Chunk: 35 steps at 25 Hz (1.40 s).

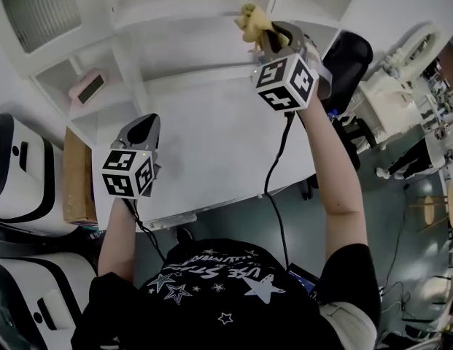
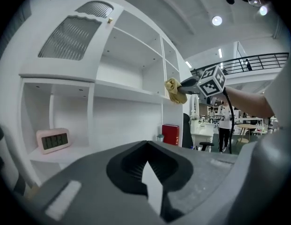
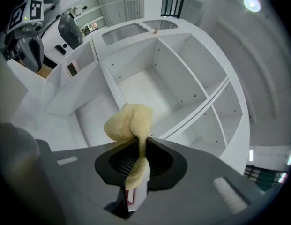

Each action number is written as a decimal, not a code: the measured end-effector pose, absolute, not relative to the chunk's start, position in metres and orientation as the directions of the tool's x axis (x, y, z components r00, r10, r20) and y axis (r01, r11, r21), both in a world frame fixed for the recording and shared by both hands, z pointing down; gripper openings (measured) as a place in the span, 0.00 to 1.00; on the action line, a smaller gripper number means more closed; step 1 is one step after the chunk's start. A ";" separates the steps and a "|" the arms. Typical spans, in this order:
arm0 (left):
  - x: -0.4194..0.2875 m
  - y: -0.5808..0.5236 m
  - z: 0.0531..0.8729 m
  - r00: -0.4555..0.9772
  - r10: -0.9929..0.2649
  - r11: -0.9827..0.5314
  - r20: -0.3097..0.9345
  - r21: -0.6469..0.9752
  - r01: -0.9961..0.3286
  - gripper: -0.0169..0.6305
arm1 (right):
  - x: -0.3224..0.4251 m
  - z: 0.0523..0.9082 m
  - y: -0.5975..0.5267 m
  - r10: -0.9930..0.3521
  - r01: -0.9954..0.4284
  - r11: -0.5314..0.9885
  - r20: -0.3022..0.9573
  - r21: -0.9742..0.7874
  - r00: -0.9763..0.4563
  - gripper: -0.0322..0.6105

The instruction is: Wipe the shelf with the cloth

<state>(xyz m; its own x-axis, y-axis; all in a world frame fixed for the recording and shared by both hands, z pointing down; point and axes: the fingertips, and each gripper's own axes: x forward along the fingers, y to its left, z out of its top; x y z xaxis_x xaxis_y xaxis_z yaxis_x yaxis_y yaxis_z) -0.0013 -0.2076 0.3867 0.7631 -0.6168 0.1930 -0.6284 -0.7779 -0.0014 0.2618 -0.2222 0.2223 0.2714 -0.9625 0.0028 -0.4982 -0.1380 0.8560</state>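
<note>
Holding the cloth (image 1: 251,22) tight in my right gripper (image 1: 276,36) by the white shelf's (image 1: 184,55) front edge; my left gripper (image 1: 144,122) is closed, empty.

Pale yellow cloth (image 3: 129,123) against an all-white shelf (image 3: 150,86); grey left gripper (image 2: 147,146) and grey right gripper (image 3: 141,142), each with a black-and-white square-patterned cube. Pink clock (image 2: 53,140), red box (image 2: 170,134), the person's black shirt (image 1: 211,283) (white stars and lettering).

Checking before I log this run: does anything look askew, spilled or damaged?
Nothing stands out. The cloth is bunched but pinched in the right gripper, the shelf looks intact, and the clock stands upright in its compartment.
</note>
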 end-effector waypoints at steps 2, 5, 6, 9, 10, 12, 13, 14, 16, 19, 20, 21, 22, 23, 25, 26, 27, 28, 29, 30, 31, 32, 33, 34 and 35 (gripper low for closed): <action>0.006 -0.189 0.396 0.750 -0.627 -0.767 0.211 0.003 -0.642 0.03 | 0.264 0.235 -0.204 -0.974 -0.536 -0.133 -0.008 0.834 0.228 0.16; 0.012 -0.157 0.409 0.728 -0.642 -0.750 0.242 0.000 -0.662 0.03 | 0.266 0.259 -0.177 -0.986 -0.599 -0.110 -0.011 0.793 0.167 0.16; 0.015 -0.146 0.413 0.721 -0.647 -0.745 0.250 -0.004 -0.667 0.03 | 0.266 0.268 -0.168 -0.989 -0.618 -0.101 -0.010 0.779 0.148 0.16; 0.029 -0.119 0.419 0.707 -0.660 -0.732 0.255 -0.009 -0.681 0.03 | 0.268 0.294 -0.140 -0.995 -0.666 -0.074 -0.012 0.742 0.098 0.16; 0.033 -0.109 0.422 0.703 -0.664 -0.729 0.253 -0.008 -0.685 0.03 | 0.268 0.304 -0.129 -0.997 -0.686 -0.062 -0.009 0.725 0.081 0.16; 0.037 -0.087 0.428 0.697 -0.671 -0.721 0.253 -0.007 -0.693 0.03 | 0.264 0.327 -0.106 -0.999 -0.733 -0.028 0.005 0.679 0.043 0.16; 0.038 -0.076 0.433 0.692 -0.675 -0.717 0.256 -0.005 -0.697 0.03 | 0.261 0.339 -0.094 -1.000 -0.761 -0.005 0.015 0.649 0.020 0.16; 0.037 -0.065 0.439 0.687 -0.678 -0.712 0.261 -0.001 -0.702 0.03 | 0.257 0.351 -0.083 -1.000 -0.788 0.020 0.027 0.615 -0.005 0.16; 0.034 -0.047 0.452 0.674 -0.685 -0.700 0.277 0.007 -0.714 0.03 | 0.250 0.373 -0.061 -0.997 -0.834 0.075 0.049 0.547 -0.058 0.16; 0.032 -0.024 0.470 0.651 -0.697 -0.677 0.300 0.024 -0.736 0.03 | 0.243 0.407 -0.033 -0.990 -0.872 0.135 0.092 0.470 -0.104 0.16; 0.032 -0.016 0.475 0.645 -0.700 -0.670 0.307 0.028 -0.742 0.03 | 0.242 0.419 -0.024 -0.988 -0.884 0.149 0.109 0.443 -0.112 0.16; 0.031 -0.007 0.481 0.640 -0.702 -0.665 0.312 0.033 -0.746 0.03 | 0.240 0.431 -0.016 -0.985 -0.897 0.160 0.124 0.413 -0.119 0.16; 0.031 0.001 0.486 0.637 -0.703 -0.662 0.316 0.037 -0.749 0.03 | 0.238 0.443 -0.008 -0.983 -0.909 0.169 0.138 0.381 -0.125 0.16; 0.031 0.010 0.491 0.637 -0.703 -0.661 0.317 0.040 -0.749 0.03 | 0.236 0.454 0.001 -0.980 -0.919 0.176 0.149 0.352 -0.130 0.16; 0.032 0.026 0.497 0.640 -0.706 -0.663 0.305 0.033 -0.748 0.03 | 0.236 0.475 0.020 -0.977 -0.933 0.186 0.159 0.308 -0.142 0.16; 0.033 0.034 0.499 0.641 -0.709 -0.666 0.294 0.023 -0.746 0.03 | 0.237 0.484 0.029 -0.976 -0.936 0.192 0.161 0.294 -0.149 0.16; 0.034 0.040 0.499 0.644 -0.711 -0.668 0.283 0.012 -0.744 0.03 | 0.237 0.491 0.037 -0.974 -0.939 0.198 0.161 0.282 -0.157 0.16; 0.033 0.044 0.497 0.646 -0.712 -0.672 0.275 0.003 -0.741 0.03 | 0.237 0.495 0.043 -0.972 -0.940 0.206 0.165 0.271 -0.166 0.16; 0.033 0.047 0.495 0.650 -0.710 -0.676 0.272 -0.002 -0.737 0.03 | 0.236 0.498 0.048 -0.970 -0.942 0.213 0.170 0.259 -0.172 0.16; 0.032 0.048 0.493 0.654 -0.706 -0.680 0.272 -0.001 -0.733 0.03 | 0.236 0.499 0.051 -0.968 -0.944 0.217 0.177 0.249 -0.176 0.16; 0.032 0.048 0.492 0.658 -0.701 -0.684 0.273 0.003 -0.730 0.03 | 0.236 0.499 0.053 -0.967 -0.946 0.218 0.184 0.239 -0.176 0.16; 0.033 0.048 0.492 0.663 -0.696 -0.688 0.275 0.010 -0.726 0.03 | 0.236 0.499 0.054 -0.966 -0.948 0.217 0.191 0.231 -0.175 0.16; 0.034 0.049 0.492 0.669 -0.691 -0.692 0.276 0.019 -0.722 0.03 | 0.236 0.500 0.056 -0.965 -0.950 0.217 0.199 0.224 -0.173 0.16; 0.035 0.050 0.492 0.675 -0.684 -0.696 0.276 0.029 -0.718 0.03 | 0.235 0.500 0.059 -0.963 -0.950 0.219 0.209 0.222 -0.173 0.16; 0.034 0.053 0.492 0.680 -0.679 -0.699 0.278 0.039 -0.714 0.03 | 0.234 0.501 0.063 -0.960 -0.949 0.222 0.219 0.224 -0.173 0.16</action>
